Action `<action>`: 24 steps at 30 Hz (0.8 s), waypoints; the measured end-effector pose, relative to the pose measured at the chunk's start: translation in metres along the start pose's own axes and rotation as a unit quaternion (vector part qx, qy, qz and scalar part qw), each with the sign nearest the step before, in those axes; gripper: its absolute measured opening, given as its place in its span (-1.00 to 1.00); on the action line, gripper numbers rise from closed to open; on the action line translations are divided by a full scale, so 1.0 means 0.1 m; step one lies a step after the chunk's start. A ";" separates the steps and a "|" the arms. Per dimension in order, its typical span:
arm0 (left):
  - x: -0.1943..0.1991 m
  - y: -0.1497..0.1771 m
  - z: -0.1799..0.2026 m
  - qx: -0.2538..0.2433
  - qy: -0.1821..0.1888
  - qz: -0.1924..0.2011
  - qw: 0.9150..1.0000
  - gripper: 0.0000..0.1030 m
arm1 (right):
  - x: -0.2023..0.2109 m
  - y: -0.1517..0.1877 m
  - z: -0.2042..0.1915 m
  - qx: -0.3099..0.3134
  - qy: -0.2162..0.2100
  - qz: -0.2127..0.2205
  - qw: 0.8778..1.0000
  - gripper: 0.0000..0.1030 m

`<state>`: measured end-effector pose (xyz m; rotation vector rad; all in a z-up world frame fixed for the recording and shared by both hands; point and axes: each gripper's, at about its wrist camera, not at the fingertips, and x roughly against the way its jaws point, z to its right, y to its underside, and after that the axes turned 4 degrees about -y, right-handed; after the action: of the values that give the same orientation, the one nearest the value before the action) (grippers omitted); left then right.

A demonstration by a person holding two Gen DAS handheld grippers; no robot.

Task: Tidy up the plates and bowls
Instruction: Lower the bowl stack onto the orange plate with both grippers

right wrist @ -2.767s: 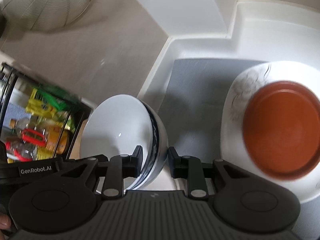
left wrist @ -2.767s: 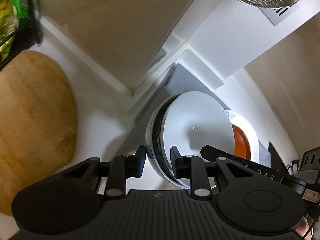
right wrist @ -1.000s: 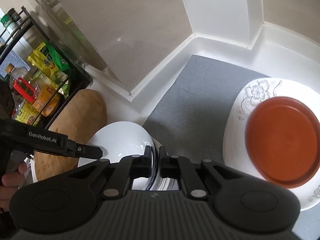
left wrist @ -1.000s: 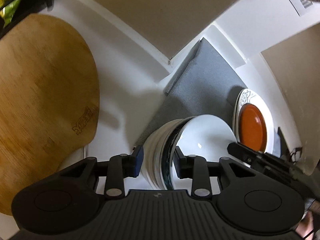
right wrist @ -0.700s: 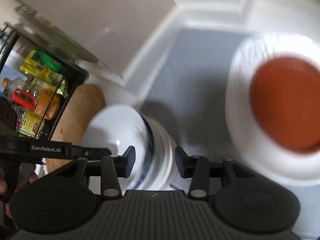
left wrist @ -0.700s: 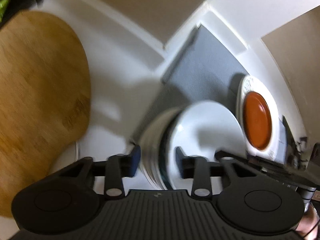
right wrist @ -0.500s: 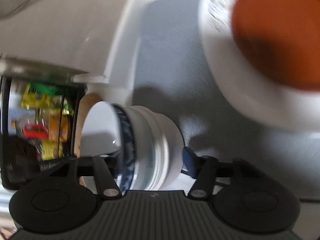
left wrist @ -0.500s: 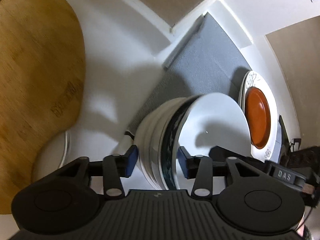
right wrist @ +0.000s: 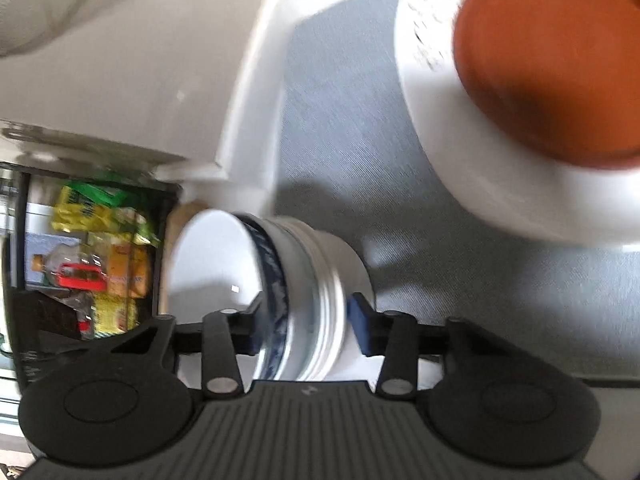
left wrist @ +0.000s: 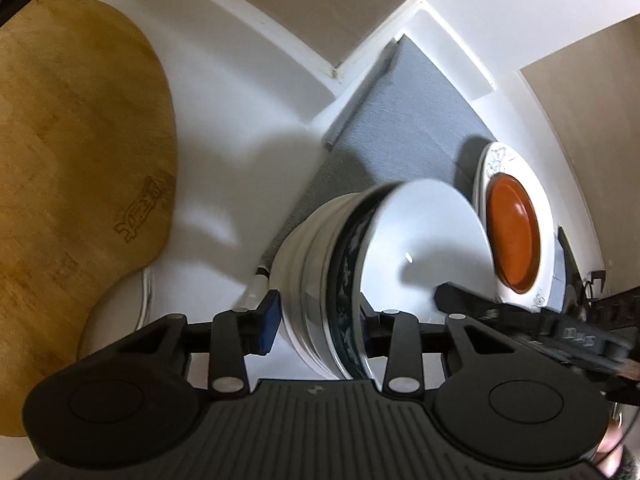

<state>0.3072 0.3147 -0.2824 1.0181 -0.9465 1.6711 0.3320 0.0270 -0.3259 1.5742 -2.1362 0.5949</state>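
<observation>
Left wrist view: the left gripper (left wrist: 318,322) was seen straddling the near rim of a stack of nested bowls (left wrist: 352,264), the jaws closing, with several stacked rims between them. The blue pad (left wrist: 269,322) at picture left lay just beside the outer wall, and contact could not be confirmed. The stack was shown at the near edge of a grey mat (left wrist: 404,120) on the white worktop (left wrist: 240,120), its open mouth tipped towards picture right. Beyond it a white flowered plate (left wrist: 540,292) carrying an orange dish (left wrist: 514,236) was recorded, and a wooden board (left wrist: 76,168) lay well apart at picture left. The right gripper (left wrist: 576,332) was seen reaching in over the far rim.

Right wrist view: the right gripper (right wrist: 306,330) was seen across the opposite rim of the same bowls (right wrist: 280,280), jaws closing around the rims, one finger inside the top bowl and the blue pad (right wrist: 362,330) near the foot. The plate (right wrist: 440,128) and dish (right wrist: 552,60) were shown beyond the mat (right wrist: 340,120). The stack's axis was judged to run crosswise between the grippers, with each equally near
</observation>
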 end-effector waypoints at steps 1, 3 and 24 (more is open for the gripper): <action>-0.01 -0.01 -0.01 0.003 0.003 -0.003 1.000 -0.22 | -0.01 -0.01 -0.01 -0.001 0.003 -0.006 1.000 -0.18; -0.01 -0.01 0.00 -0.001 0.000 -0.003 1.000 -0.22 | -0.02 -0.04 -0.03 0.004 0.013 -0.012 1.000 -0.20; 0.03 0.00 0.09 -0.009 -0.016 0.009 1.000 -0.20 | 0.20 0.04 0.06 -0.017 -0.015 0.006 1.000 -0.20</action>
<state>0.3079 0.3072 -0.2761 1.0298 -0.9928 1.6634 0.3225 0.0092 -0.3204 1.5612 -2.1674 0.5392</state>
